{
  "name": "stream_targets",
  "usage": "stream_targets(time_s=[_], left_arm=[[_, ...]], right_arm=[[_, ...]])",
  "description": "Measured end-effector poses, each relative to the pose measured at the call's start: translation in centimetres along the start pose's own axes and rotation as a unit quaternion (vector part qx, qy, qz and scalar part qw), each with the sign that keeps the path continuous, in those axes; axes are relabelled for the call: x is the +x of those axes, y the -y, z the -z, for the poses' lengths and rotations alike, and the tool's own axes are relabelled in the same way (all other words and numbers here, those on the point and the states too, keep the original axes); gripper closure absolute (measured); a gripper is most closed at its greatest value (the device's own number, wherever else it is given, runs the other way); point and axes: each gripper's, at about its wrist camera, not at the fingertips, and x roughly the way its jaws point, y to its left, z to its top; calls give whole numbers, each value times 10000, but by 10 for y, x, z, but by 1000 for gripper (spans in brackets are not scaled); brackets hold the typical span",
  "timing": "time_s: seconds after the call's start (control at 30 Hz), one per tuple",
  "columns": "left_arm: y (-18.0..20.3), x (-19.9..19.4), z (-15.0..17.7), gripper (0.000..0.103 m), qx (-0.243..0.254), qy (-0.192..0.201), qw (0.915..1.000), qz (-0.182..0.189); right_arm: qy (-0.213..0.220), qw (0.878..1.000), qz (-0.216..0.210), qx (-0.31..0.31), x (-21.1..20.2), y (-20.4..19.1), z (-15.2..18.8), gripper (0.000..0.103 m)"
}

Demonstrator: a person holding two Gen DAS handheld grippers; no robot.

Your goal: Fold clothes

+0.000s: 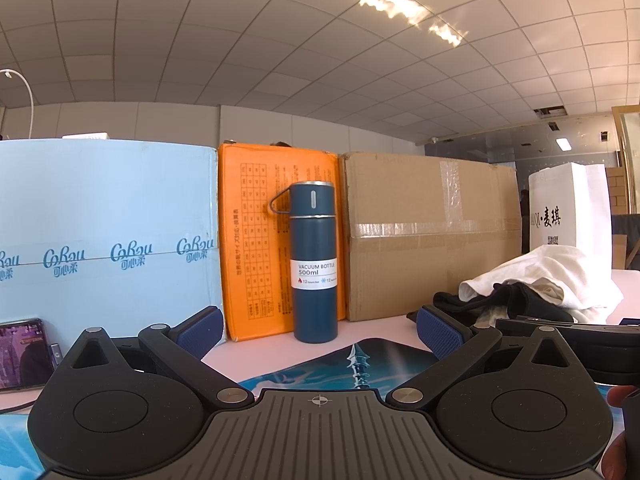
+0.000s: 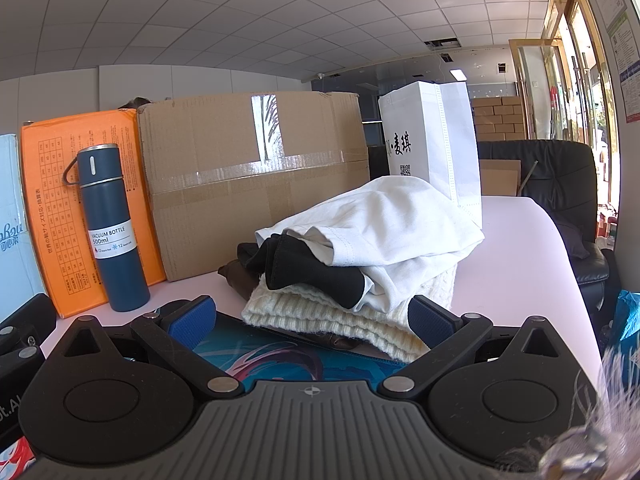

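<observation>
Both grippers, left and right, fingers wide, empty. Clothes just beyond right: take top white shirt only.

Matt blue metal flask; ribbed cream knit; corrugated cardboard box.

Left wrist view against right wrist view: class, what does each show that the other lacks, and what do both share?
Only the left wrist view shows the lit smartphone. Only the right wrist view shows the cream ribbed knit sweater and black leather chair. Both show the dark blue vacuum bottle, brown cardboard box, white garment and white paper bag.
</observation>
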Motion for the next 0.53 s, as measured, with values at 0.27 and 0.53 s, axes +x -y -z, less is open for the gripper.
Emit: stream_targets(time_s=[0.27,0.53], left_arm=[[0,1,0,0,-12,-7,10000,3],[0,0,0,0,-8,-5,10000,19]], right_arm=[[1,10000,1,1,0,0,0,0],[-2,10000,1,-3,0,0,0,0]])
